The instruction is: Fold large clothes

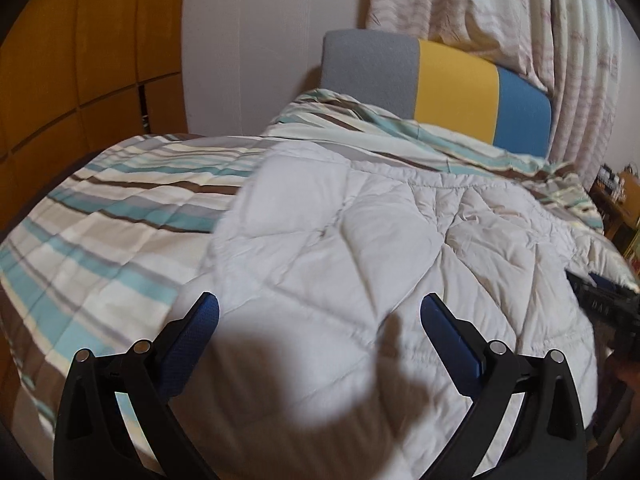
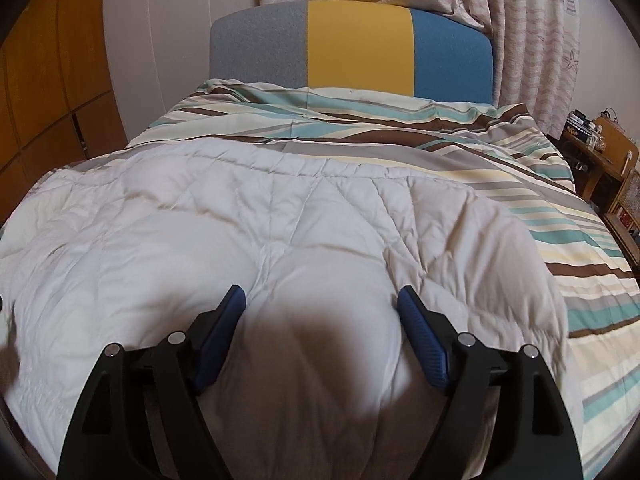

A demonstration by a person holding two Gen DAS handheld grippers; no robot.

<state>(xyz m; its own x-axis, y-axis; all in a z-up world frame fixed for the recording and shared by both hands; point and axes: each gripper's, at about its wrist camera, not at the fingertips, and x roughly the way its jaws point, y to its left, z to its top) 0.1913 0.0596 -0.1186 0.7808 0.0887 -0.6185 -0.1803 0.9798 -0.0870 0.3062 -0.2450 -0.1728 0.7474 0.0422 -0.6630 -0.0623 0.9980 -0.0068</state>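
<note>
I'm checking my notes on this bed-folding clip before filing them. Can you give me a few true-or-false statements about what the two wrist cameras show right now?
1. Both grippers are open. True: the left gripper and the right gripper each have their jaws spread apart with nothing clamped between them.
2. The white quilt lies on top of a striped bedspread. True.
3. The headboard is a single solid red panel. False: it has grey, yellow and blue sections.
4. The quilt is already folded into a small neat square. False: it is spread broadly over the bed, puffy and creased.
5. Curtains hang behind the headboard. True.
</note>
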